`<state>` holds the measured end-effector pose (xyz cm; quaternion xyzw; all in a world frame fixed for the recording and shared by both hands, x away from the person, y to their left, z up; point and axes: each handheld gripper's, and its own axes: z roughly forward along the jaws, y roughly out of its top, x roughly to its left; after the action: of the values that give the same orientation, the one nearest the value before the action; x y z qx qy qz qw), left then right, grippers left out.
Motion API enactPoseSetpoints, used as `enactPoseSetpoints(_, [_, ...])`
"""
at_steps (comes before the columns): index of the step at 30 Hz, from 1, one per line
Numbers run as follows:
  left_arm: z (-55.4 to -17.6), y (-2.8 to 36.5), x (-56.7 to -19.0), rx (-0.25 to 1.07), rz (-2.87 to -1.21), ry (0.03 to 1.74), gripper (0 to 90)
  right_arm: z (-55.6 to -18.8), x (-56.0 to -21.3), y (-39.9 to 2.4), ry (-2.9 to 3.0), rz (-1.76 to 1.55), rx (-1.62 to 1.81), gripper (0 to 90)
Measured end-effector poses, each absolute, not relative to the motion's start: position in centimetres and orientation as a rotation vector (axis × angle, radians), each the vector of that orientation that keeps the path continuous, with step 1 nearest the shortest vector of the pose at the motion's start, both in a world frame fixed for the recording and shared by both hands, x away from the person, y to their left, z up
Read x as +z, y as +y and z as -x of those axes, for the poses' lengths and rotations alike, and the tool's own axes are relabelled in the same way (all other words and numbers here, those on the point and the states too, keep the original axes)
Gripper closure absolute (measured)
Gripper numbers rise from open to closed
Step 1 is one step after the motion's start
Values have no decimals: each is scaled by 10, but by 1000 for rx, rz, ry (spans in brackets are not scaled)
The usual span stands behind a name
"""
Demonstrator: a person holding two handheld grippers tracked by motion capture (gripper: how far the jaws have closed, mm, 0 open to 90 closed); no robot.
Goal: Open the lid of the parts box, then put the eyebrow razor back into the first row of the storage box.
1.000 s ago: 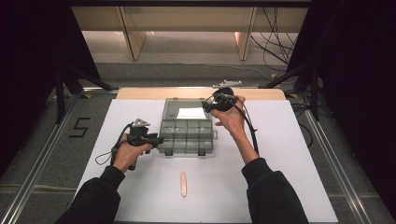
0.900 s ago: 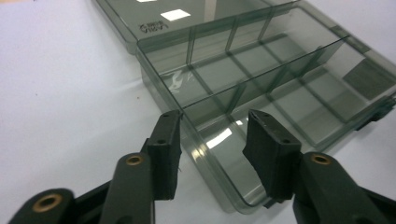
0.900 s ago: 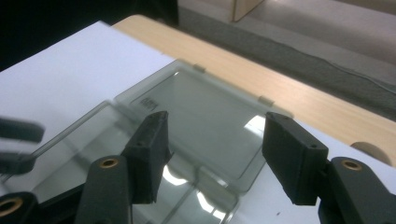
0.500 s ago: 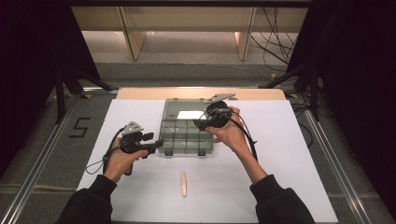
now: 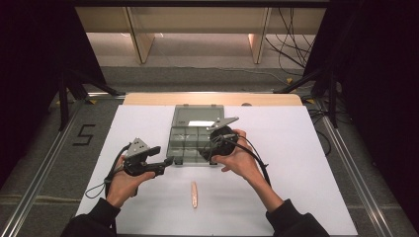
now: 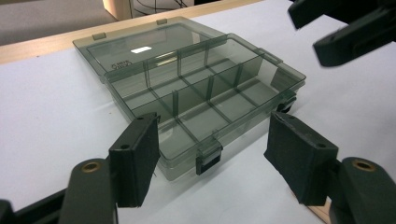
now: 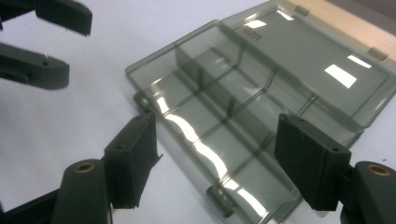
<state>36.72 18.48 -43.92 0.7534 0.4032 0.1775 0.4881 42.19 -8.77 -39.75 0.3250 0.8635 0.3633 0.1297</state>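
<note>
Both tongs are gaping wide and holding nothing: the left tongs [image 5: 168, 160] are hovering just off the front-left corner of the clear compartment box [image 5: 190, 143], while the right tongs [image 5: 210, 143] are hanging over its front-right edge. Its lid [image 5: 197, 116] is lying open behind, on the white tabletop [image 5: 306, 163]. A pinkish stick [image 5: 194, 194] is lying well apart, nearer the person.

**A:** what's on the table here?

**B:** an open clear organizer box [image 5: 190, 143] on the white table [image 5: 306, 163], lid folded back flat away from the person. The left gripper [image 5: 167, 160] hovers just off the box's near-left corner, jaws parted. The right gripper [image 5: 205, 150] hangs over its near-right part.

**A:** anything else?

**B:** a small pinkish stick [image 5: 194, 194] lies nearer the person, between the forearms.
</note>
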Motion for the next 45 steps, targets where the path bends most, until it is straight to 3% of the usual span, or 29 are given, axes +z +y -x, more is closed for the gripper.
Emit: enactPoseSetpoints(45, [-318,186,-430,478,-1723,958,194,-371,-432,-53,2806,-767,860,272])
